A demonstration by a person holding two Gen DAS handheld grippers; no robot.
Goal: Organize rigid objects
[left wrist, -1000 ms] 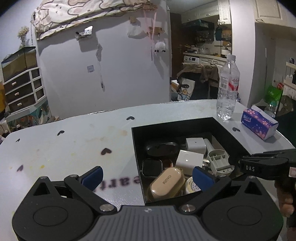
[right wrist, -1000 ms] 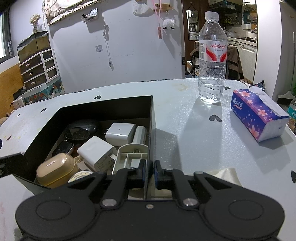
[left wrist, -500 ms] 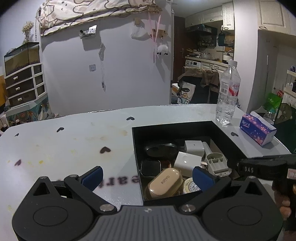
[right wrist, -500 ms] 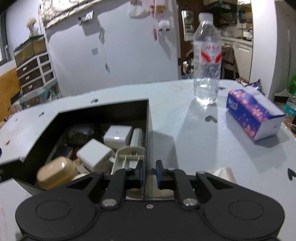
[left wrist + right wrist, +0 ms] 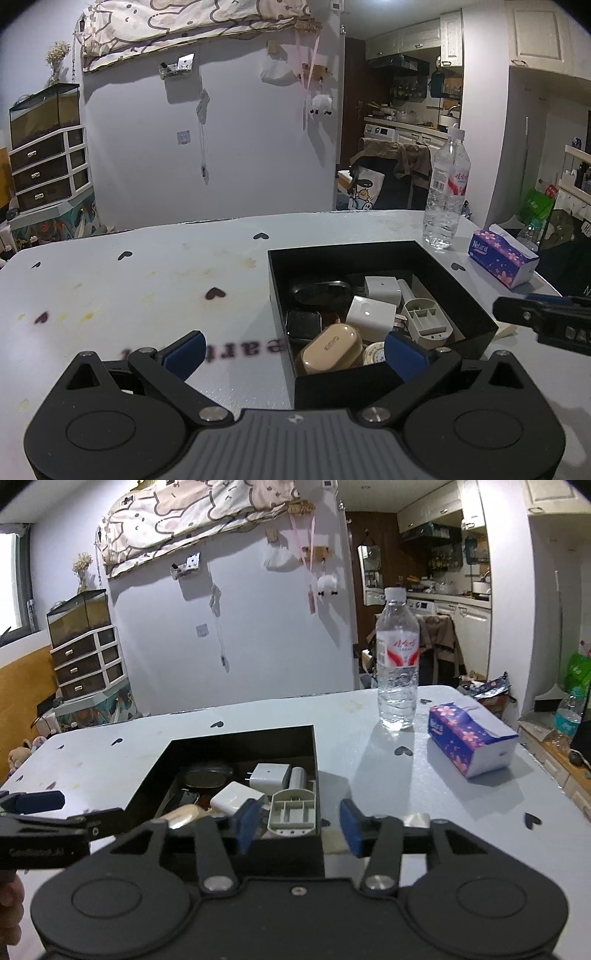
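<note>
A black open box (image 5: 458, 291) (image 5: 243, 738) sits on the pale table and holds several small items: two white chargers (image 5: 371, 313) (image 5: 267, 778), a beige case (image 5: 330, 349), a grey plastic holder (image 5: 426, 320) (image 5: 293, 814) and a dark oval object (image 5: 320, 290). My left gripper (image 5: 293, 349) is open and empty, its fingers straddling the box's near left corner. My right gripper (image 5: 298, 825) is open and empty, held above the box's near right corner. Each gripper shows at the edge of the other's view.
A clear water bottle (image 5: 446, 192) (image 5: 398, 661) stands behind the box. A purple tissue pack (image 5: 502, 256) (image 5: 471, 738) lies to the right. A pale flat object (image 5: 334, 840) lies beside the box near my right gripper. The table (image 5: 129, 288) has heart marks.
My right gripper has opened from shut and risen and drawn back from the box. My left gripper has also pulled back and up a little, still open.
</note>
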